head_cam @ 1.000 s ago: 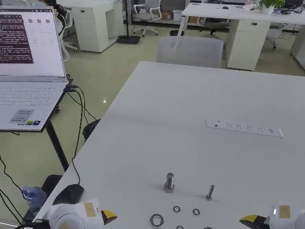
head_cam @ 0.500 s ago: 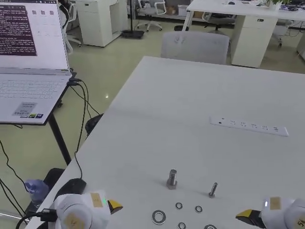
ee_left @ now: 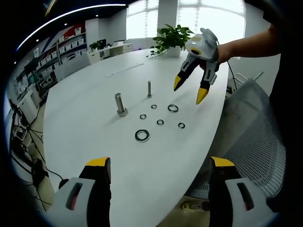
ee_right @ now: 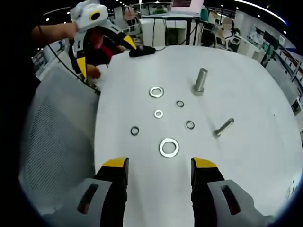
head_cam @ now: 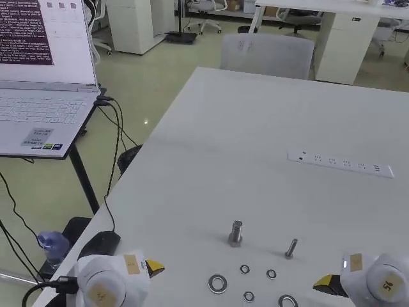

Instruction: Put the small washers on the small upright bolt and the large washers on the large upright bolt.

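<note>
Small washers [head_cam: 245,269] and large washers [head_cam: 218,283] lay flat and loose on the white counter [head_cam: 211,141], none on either bolt. Reading my head view from the left, an open laptop [head_cam: 38,109] sat on a side stand apart from the counter. The left tongs [ee_left: 160,163] hung at the counter's near left corner, spread wide with nothing between them. Next came one large washer, with the large bolt [head_cam: 236,232] standing upright on its head just behind it. The small ones were scattered in front of the two bolts, and the small bolt [head_cam: 291,248] stood upright to the right of the large one. At the near right the right tongs [ee_right: 160,163] hovered, likewise wide and empty, and a power strip [head_cam: 339,164] lay farther back.
</note>
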{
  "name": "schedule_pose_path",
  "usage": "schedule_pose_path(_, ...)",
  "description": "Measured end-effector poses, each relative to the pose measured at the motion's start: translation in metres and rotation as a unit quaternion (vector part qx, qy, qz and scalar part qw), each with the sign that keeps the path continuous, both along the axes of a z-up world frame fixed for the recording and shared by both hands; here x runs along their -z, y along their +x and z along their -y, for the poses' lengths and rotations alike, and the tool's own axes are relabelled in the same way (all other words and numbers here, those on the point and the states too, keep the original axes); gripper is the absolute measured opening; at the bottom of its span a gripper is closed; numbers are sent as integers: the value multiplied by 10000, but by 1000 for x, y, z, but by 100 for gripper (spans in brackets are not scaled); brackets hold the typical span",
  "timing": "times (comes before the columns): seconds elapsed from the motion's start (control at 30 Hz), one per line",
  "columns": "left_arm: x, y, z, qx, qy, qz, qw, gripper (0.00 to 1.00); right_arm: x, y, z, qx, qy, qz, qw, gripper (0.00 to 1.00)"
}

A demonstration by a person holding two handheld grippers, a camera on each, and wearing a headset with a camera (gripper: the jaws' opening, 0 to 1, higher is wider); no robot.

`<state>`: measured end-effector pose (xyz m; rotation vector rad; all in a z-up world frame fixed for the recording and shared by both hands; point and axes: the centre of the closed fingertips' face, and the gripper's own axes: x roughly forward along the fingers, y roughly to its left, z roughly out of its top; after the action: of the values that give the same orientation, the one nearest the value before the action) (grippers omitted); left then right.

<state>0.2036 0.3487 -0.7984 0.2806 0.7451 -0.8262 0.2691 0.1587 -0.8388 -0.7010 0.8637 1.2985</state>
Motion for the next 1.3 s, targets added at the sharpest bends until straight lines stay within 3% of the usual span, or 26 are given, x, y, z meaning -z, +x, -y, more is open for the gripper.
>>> schedule_pose_path(0.8, 1, 2, -6, 50, 1, 44, 10000, 99, 26, 17, -18, -474, -646, -69, 9968, 43)
schedule_pose_path(0.87, -1, 6, -7, -12, 2, 127, 9999, 99, 28, 17, -19, -504, -691, -80, 9963, 42)
schedule_pose_path(0.93, 0, 4, -7, 48, -9, 44, 10000, 99, 31, 17, -20, -534, -763, -82, 9956, 41)
schedule_pose_path(1.17, -2, 4, -6, 214, 90, 183, 9996, 97, 32, 17, -22, -560, -824, -57, 9950, 41)
schedule_pose_path(1.3, -3, 2, -6, 191, 56, 153, 9997, 95, 33, 18, -22, -577, -889, -12, 9944, 39)
